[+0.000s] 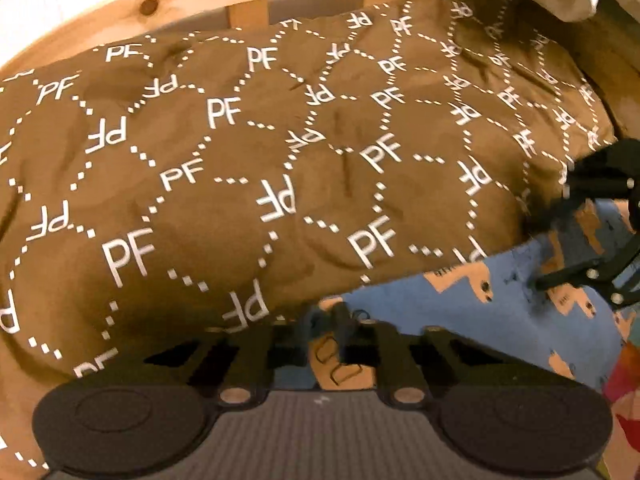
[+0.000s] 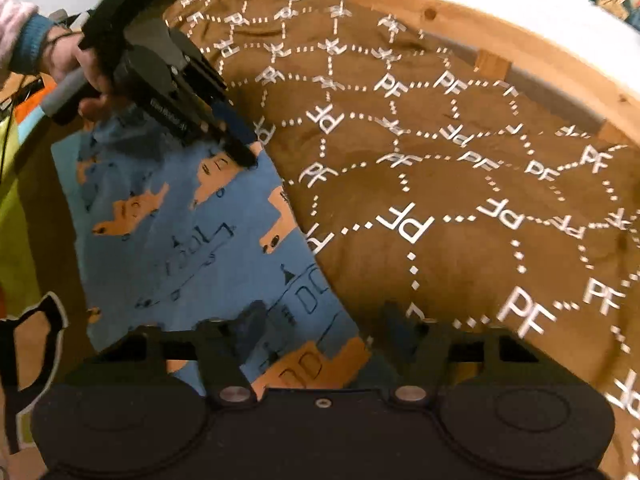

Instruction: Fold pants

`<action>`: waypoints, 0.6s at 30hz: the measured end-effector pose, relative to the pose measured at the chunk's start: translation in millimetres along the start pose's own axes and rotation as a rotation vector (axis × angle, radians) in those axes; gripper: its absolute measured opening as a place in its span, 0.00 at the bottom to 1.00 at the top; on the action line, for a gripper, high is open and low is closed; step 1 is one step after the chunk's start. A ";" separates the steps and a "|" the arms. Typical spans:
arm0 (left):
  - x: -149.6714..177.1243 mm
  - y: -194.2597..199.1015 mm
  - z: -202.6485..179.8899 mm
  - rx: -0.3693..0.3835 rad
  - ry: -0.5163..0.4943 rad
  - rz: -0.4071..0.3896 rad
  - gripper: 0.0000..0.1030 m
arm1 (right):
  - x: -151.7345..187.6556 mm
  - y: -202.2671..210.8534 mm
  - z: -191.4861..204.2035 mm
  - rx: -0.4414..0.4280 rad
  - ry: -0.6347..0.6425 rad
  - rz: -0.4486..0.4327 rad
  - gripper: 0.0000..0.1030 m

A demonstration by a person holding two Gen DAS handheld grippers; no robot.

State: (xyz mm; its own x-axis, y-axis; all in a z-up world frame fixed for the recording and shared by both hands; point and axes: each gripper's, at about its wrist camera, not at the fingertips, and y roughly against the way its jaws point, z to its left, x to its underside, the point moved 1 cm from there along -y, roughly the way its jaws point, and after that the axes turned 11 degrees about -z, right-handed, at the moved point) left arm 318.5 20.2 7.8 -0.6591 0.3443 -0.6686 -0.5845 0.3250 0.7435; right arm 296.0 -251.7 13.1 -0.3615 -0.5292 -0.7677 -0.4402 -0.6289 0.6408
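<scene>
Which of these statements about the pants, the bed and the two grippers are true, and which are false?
1. The pants are blue with orange animal figures. True.
2. The cover on the bed is plain white. False: it is a brown blanket with white "PF" letters and dotted lines.
3. The left gripper is shut on an edge of the pants. True.
4. The right gripper is shut tight. False: its jaws stand apart above the pants.
5. The bed frame is made of metal. False: the bed frame is light wood with knots.
</scene>
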 end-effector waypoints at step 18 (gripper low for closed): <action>12.3 28.3 -55.9 -0.234 -0.153 -0.142 0.32 | 22.8 30.4 6.4 0.137 0.049 -0.029 0.58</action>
State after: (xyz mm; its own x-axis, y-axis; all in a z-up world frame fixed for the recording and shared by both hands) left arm 267.4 -15.6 21.3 -0.4944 0.4441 -0.7472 -0.7706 0.1737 0.6131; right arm 269.1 -279.2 15.0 -0.3081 -0.5414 -0.7822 -0.5590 -0.5623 0.6094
